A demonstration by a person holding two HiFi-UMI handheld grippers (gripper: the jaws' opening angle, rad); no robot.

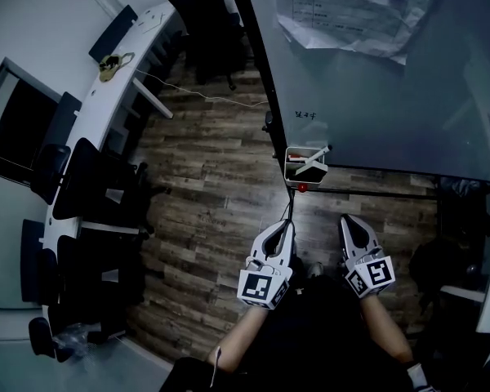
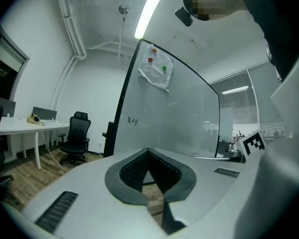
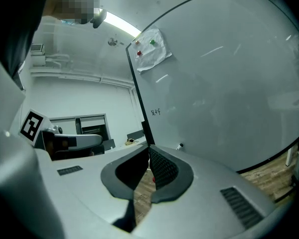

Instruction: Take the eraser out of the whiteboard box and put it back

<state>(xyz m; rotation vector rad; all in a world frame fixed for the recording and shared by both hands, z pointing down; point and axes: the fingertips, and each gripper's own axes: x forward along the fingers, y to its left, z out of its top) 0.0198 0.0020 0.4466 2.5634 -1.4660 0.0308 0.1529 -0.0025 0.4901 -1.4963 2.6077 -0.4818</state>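
Both tongs are pressed together w/ nothing between them. The left gripper [image 1: 289, 224] and the right gripper [image 1: 345, 219] are held side by side over the wood floor [image 1: 204, 211], apart from each other, and both point toward the whiteboard [image 1: 392, 104]. The whiteboard box [image 1: 305, 180] hangs at the board's lower edge, near the left corner, just ahead of the grippers and not touched. Pale items w/ a red bit lie inside; which one is the eraser is too small to tell. A paper sheet [image 1: 351, 15] is fixed higher on the board.
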